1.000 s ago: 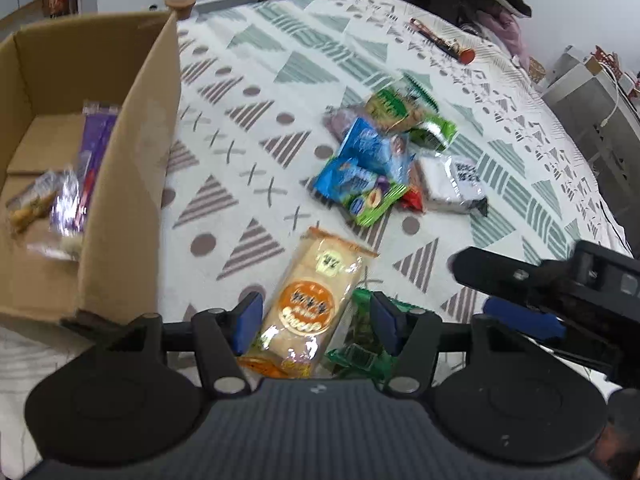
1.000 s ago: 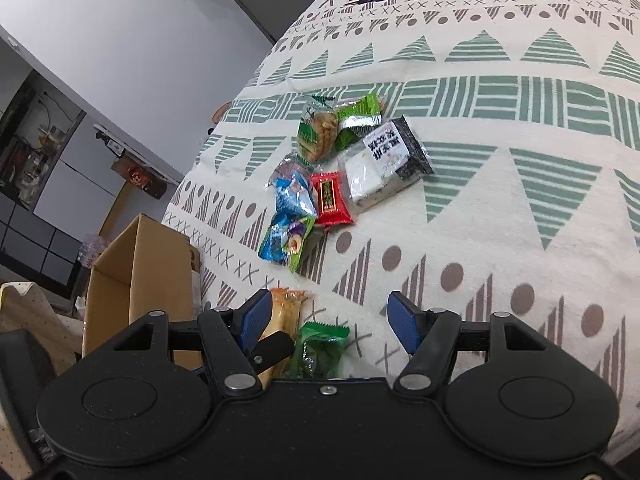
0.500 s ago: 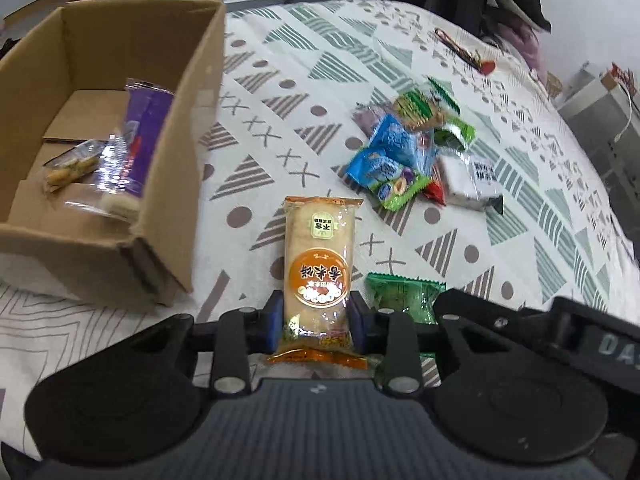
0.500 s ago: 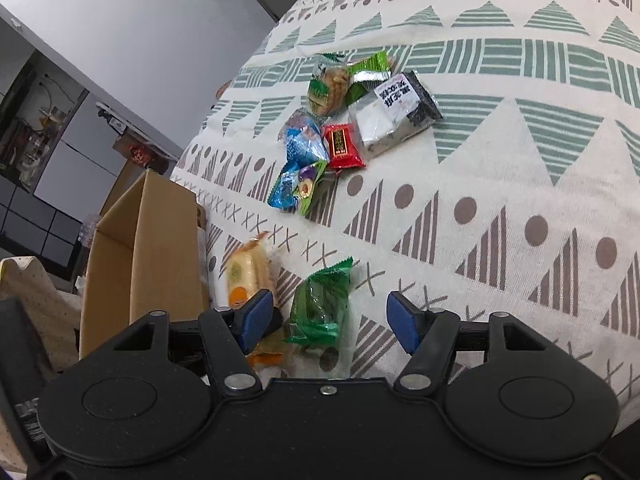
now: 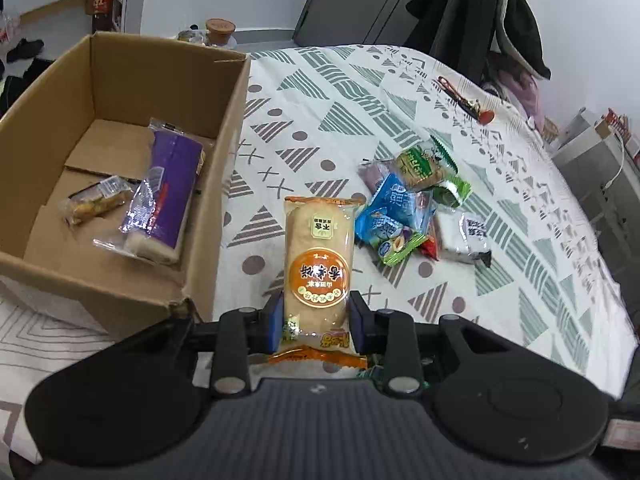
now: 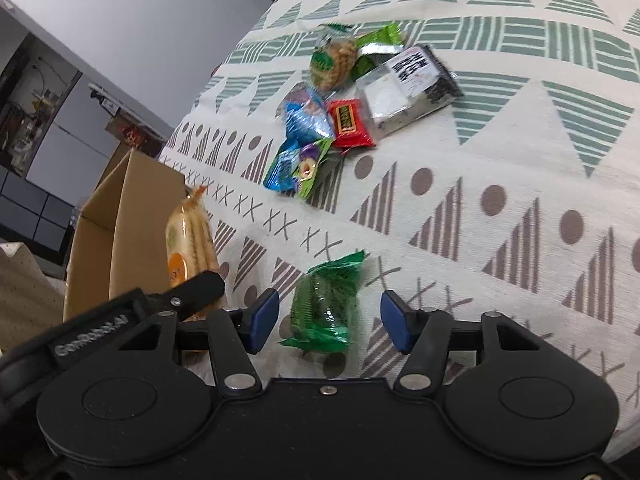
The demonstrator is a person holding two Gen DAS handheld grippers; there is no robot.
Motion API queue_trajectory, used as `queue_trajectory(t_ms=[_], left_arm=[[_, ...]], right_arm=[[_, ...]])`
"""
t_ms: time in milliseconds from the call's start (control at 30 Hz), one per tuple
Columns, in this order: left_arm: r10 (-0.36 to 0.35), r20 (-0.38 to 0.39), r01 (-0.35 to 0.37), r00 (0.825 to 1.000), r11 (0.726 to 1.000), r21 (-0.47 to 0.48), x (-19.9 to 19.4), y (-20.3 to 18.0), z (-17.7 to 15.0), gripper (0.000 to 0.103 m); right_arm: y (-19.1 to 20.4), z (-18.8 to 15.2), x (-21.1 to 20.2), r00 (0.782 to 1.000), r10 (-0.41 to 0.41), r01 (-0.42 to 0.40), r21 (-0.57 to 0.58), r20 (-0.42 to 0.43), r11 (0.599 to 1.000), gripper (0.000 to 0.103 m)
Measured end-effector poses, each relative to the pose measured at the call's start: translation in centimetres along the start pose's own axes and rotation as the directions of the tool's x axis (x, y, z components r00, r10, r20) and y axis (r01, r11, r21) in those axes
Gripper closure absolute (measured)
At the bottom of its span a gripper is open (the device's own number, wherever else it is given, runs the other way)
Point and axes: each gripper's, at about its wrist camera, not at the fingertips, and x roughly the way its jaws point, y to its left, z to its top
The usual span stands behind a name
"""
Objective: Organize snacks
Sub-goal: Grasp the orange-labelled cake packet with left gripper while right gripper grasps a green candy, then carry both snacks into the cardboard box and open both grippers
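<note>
While left gripper point(image 5: 316, 322) clamps soft orange cake pack point(image 5: 318, 264) low beside cardboard box point(image 5: 224, 184), right gripper point(image 6: 326, 326) gapes around crinkly green packet point(image 6: 326, 300); grab mid-body.

surface: patterned cloth point(image 6: 500, 168) with green triangles and brown dots is covering it | cardboard box point(image 5: 224, 184) is sitting at its left edge | snack pile point(image 6: 340, 112) is lying mid-cloth, wrappers overlapping | green packet point(image 6: 324, 304) is lying alone, well apart from the pile | red-tipped cord item point(image 5: 466, 98) is lying at the far side
</note>
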Motion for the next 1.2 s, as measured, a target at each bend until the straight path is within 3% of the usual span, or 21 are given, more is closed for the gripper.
queue_trajectory(t_ms=[67,167,267,800,1200], left_arm=[[0.007,0.005,-0.007,1.000,1.000,-0.002,-0.3,0.1,-0.3,0.071],[0.010,0.009,-0.010,1.000,1.000,-0.011,-0.7,0.5,-0.8,0.071],[0.025,0.011,-0.024,1.000,0.999,-0.021,-0.9,0.8,-0.9,0.071],[0.029,0.077,-0.029,0.997,1.000,0.001,-4.7,-1.5,-0.2,0.071],[0.112,0.171,-0.101,0.979,0.992,-0.071,-8.4,1.3,3.3,0.071]], right_arm=[[0.3,0.1,0.4,1.000,-0.007,0.007,-0.016,0.000,1.000,0.050],[0.5,0.2,0.9,0.999,-0.030,0.029,-0.039,-0.021,0.999,0.071],[0.4,0.1,0.7,1.000,-0.025,0.024,-0.047,-0.017,0.999,0.077],[0.6,1.7,-3.8,0.984,0.120,-0.118,-0.029,0.134,0.993,0.078],[2.8,2.8,-4.4,0.952,0.252,-0.240,-0.088,0.173,0.967,0.078]])
